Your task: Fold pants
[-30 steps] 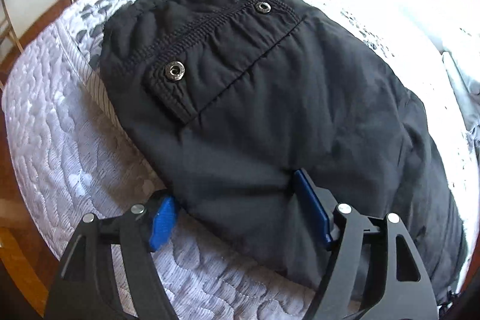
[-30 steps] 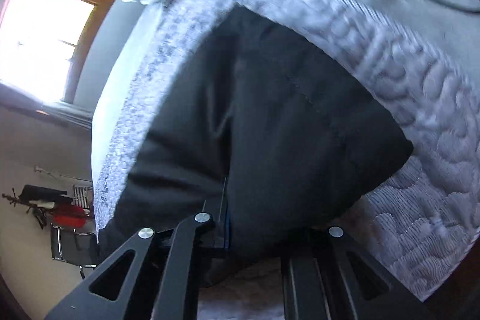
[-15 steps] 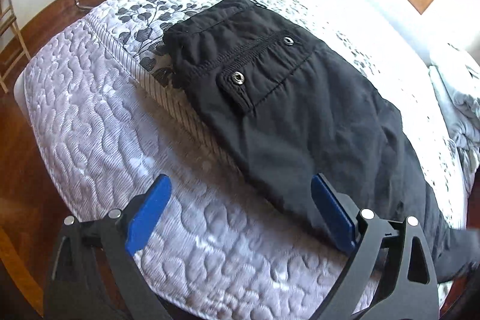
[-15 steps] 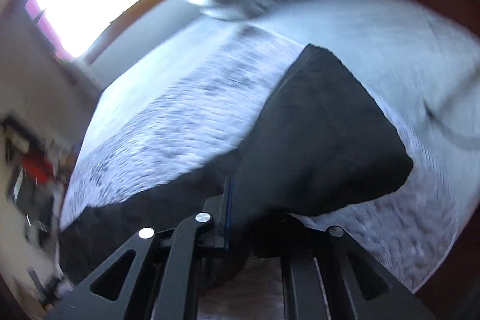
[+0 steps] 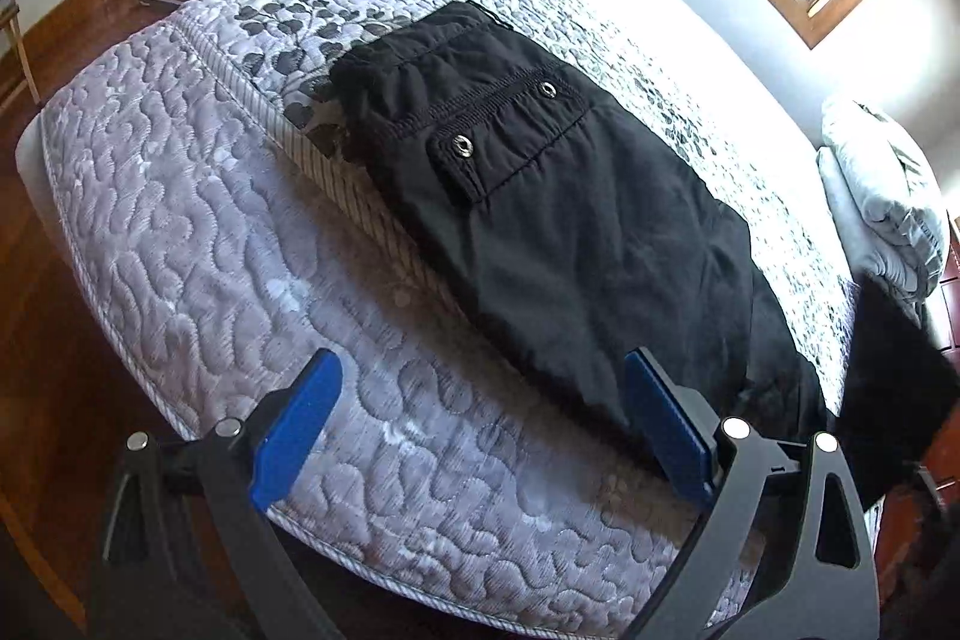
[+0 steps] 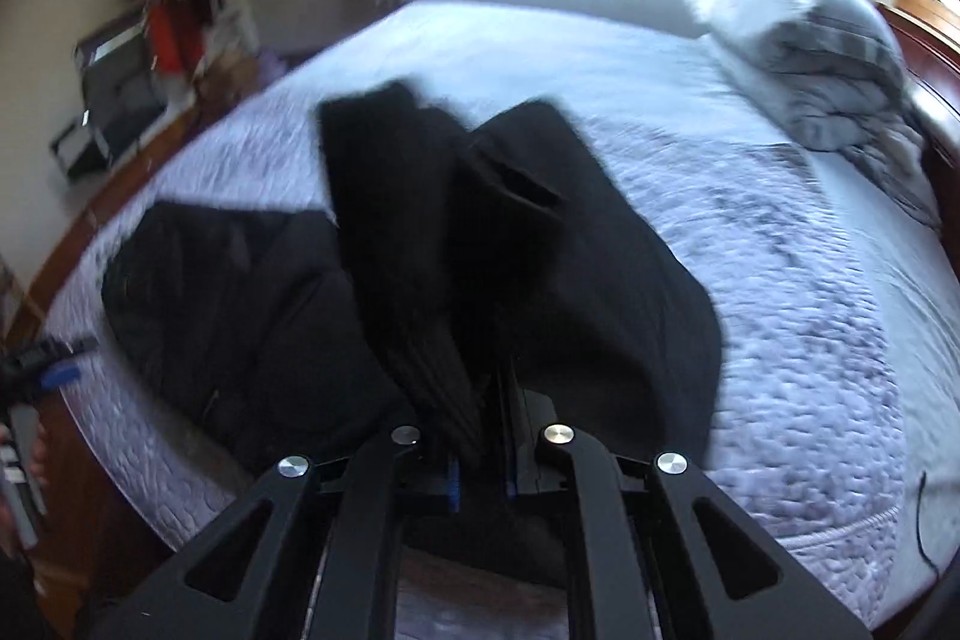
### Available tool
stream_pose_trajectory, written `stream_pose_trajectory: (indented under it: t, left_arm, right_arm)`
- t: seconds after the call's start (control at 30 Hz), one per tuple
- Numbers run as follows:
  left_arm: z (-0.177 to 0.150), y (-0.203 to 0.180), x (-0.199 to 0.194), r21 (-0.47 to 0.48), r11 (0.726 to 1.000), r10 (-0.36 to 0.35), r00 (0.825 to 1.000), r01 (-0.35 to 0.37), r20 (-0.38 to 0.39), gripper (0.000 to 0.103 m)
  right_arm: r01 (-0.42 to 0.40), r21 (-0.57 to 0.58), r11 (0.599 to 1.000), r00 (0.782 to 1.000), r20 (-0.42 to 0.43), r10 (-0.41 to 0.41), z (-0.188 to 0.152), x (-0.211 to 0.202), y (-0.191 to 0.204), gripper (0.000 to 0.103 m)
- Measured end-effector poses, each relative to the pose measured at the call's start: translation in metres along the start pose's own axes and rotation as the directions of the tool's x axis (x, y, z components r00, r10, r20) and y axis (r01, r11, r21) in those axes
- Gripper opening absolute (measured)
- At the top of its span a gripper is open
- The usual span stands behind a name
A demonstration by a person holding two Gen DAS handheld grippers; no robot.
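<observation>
1. Left wrist view: black pants (image 5: pixel 576 232) lie flat along the near edge of the mattress (image 5: pixel 198 244), waistband and snap pocket toward the far corner, leg end running off to the right
2. Right wrist view: the leg end of the pants (image 6: pixel 540 244) is lifted and bunched, hanging up from the right gripper (image 6: pixel 480 466), whose jaws are pinched together on the cloth
3. Left gripper (image 5: pixel 480 424) has just been opening; jaws spread wide, nothing between them, right pad just beside the pants' edge
4. Step, as judged: folding the legs over toward the waistband
5. Next move likely calls for laying the leg hems square on the waist end, then letting go
6. Pillow (image 6: pixel 804 40) lies well apart
</observation>
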State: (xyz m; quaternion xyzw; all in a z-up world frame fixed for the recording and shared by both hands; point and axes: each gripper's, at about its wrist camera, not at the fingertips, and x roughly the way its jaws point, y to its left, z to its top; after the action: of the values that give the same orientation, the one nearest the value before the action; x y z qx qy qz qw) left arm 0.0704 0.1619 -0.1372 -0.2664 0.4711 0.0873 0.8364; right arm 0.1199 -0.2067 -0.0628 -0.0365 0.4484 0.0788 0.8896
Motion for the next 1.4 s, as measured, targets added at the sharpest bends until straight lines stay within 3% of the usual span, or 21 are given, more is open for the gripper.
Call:
stream_pose_trajectory:
  t: [0.17, 0.5, 0.63, 0.77, 0.87, 1.13, 1.23, 1.3, 1.33, 1.4]
  left_arm:
    - [0.001, 0.013, -0.007, -0.026, 1.0, -0.002, 1.0, 0.003, 0.012, 0.095]
    - [0.0, 0.025, 0.005, -0.079, 0.997, -0.017, 1.0, 0.016, -0.013, 0.095]
    - [-0.002, 0.021, 0.009, -0.061, 0.998, -0.013, 1.0, 0.012, -0.025, 0.095]
    - [-0.003, 0.021, 0.012, -0.067, 0.998, -0.018, 0.999, 0.016, -0.034, 0.095]
    - [-0.003, 0.022, 0.013, -0.08, 0.997, -0.026, 0.999, 0.023, -0.035, 0.095]
    - [-0.005, 0.012, 0.013, -0.048, 0.998, -0.036, 0.999, 0.034, -0.037, 0.095]
    - [-0.004, 0.012, 0.014, -0.051, 0.998, -0.035, 0.999, 0.033, -0.039, 0.095]
    - [-0.004, 0.014, 0.015, -0.056, 0.998, -0.033, 0.999, 0.031, -0.043, 0.095]
    - [-0.004, 0.015, 0.015, -0.058, 0.998, -0.033, 0.998, 0.031, -0.044, 0.095]
    - [-0.004, 0.017, 0.017, -0.065, 0.997, -0.033, 0.998, 0.03, -0.048, 0.095]
  right_arm:
    - [0.024, -0.085, 0.996, 0.996, -0.082, -0.031, -0.023, 0.039, 0.041, 0.009]
    - [0.021, -0.233, 0.972, 0.993, -0.111, -0.048, -0.048, 0.048, 0.074, 0.01]
    - [-0.072, -0.21, 0.975, 0.988, -0.152, 0.04, -0.054, 0.045, 0.071, 0.043]
    - [-0.236, -0.11, 0.965, 0.967, -0.126, 0.222, -0.058, 0.021, 0.058, 0.053]
    - [-0.252, -0.046, 0.967, 0.965, -0.091, 0.248, -0.056, 0.01, 0.047, 0.053]
    - [-0.207, -0.078, 0.975, 0.975, -0.095, 0.199, -0.05, 0.026, 0.061, 0.052]
    - [-0.168, -0.063, 0.984, 0.982, -0.095, 0.161, -0.048, 0.038, 0.061, 0.035]
    - [-0.186, -0.028, 0.982, 0.978, -0.096, 0.183, -0.046, 0.042, 0.056, 0.028]
    - [-0.205, -0.02, 0.979, 0.975, -0.088, 0.202, -0.045, 0.04, 0.054, 0.019]
    - [-0.207, -0.036, 0.978, 0.977, -0.069, 0.204, -0.043, 0.034, 0.054, 0.015]
